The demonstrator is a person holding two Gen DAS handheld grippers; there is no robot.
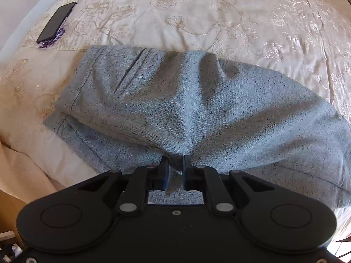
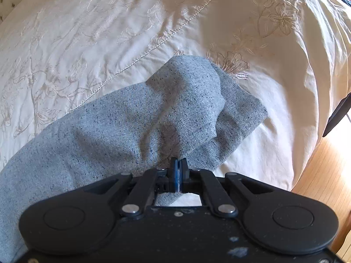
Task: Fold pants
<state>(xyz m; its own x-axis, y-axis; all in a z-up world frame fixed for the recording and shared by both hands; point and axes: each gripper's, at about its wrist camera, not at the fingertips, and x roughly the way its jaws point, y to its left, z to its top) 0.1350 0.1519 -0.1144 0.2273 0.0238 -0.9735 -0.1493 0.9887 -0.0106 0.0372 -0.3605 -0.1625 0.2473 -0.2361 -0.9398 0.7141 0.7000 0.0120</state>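
A: Where did the pants (image 1: 175, 100) lie?

B: On the bed (image 1: 219, 17), filling the middle of the left wrist view, with the pocket slit and seamed edge toward the left of the frame. Their long axis ran left to right there. In the right wrist view the same grey cloth (image 2: 122, 122) ran from the lower left up to a doubled end near the centre.

A: And the hand-held grippers?

B: Both sat at the near edge, the cloth stretching away from them up the frame. The left hand-held gripper (image 1: 176, 162) had its jaws drawn in on a gathered fold, with creases fanning out from the pinch. The right hand-held gripper (image 2: 178, 164) was clamped tight on a thin layer near the doubled end.

A: So neither was nearer?

B: I judged them equal: each held its own stretch of one edge, so carrying it over would need both moving together. A phone (image 1: 56, 23) lay at the upper left, well apart.
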